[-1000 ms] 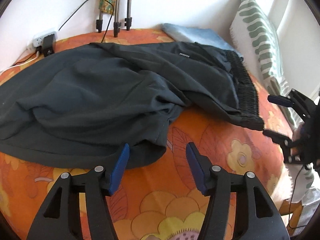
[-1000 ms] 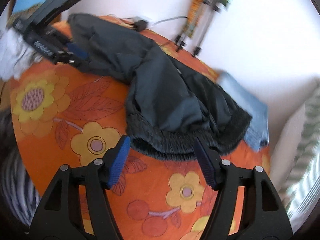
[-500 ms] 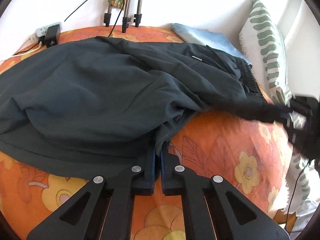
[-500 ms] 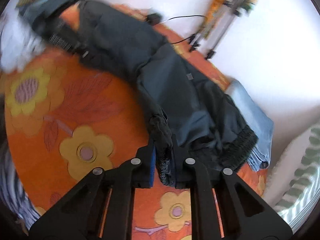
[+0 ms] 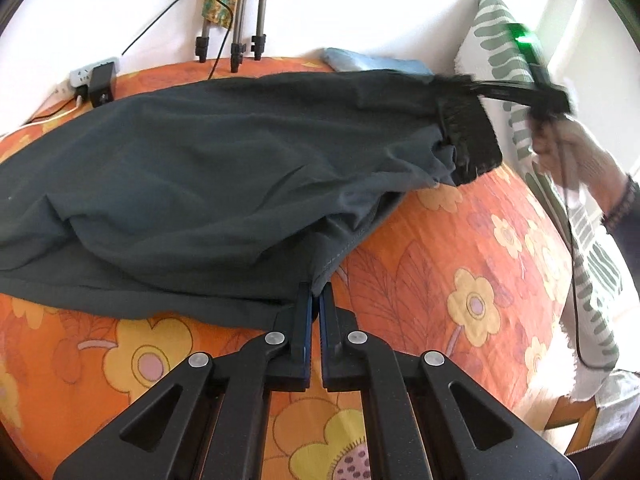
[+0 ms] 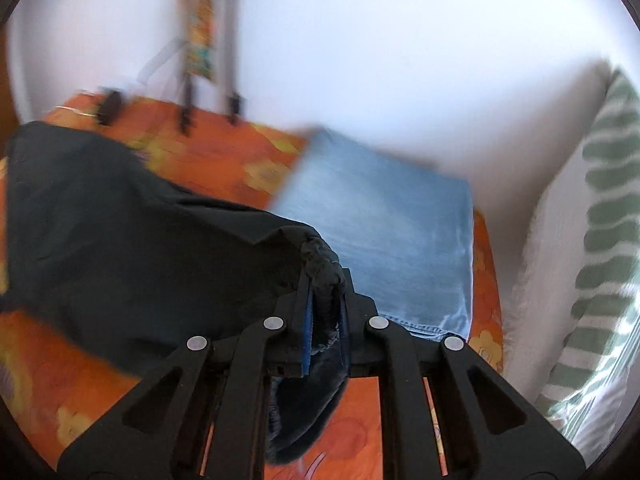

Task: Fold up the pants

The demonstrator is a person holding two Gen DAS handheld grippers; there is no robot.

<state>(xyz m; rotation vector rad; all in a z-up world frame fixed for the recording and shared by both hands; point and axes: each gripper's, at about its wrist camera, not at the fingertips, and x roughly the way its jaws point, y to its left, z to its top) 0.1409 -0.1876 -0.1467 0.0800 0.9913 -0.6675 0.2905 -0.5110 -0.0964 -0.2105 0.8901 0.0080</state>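
Power strip (image 5: pixel 93 79): seen at the far left edge of the bed, against the wall, with a black adapter plugged in and a cable running up the wall.
Tripod legs (image 5: pixel 236 46): planted on the bed by the wall, just right of the power strip.
Pants (image 5: pixel 208 168): dark fabric spread across the orange flowered bedspread (image 5: pixel 460 280), stretched from the left side to the elastic waistband at the right (the waistband end is lifted off the bed).
Left gripper (image 5: pixel 315 300): fingers pressed nearly together, a seamed edge of the pants pinched between them, low over the bedspread.
Folded jeans (image 6: pixel 384 232): light blue, laid flat on the bed near the wall, behind the waistband.
Right gripper (image 6: pixel 325 292): fingers held narrow, the bunched waistband clamped between the blue pads, with fabric hanging beneath the jaws; in the left wrist view it is seen raised at the right, blurred.
Right hand (image 5: pixel 576 156): wrapped around the gripper handle, a cable trailing down from it.
Pillow (image 5: pixel 504 56): white with green stripes, propped at the right edge of the bed.
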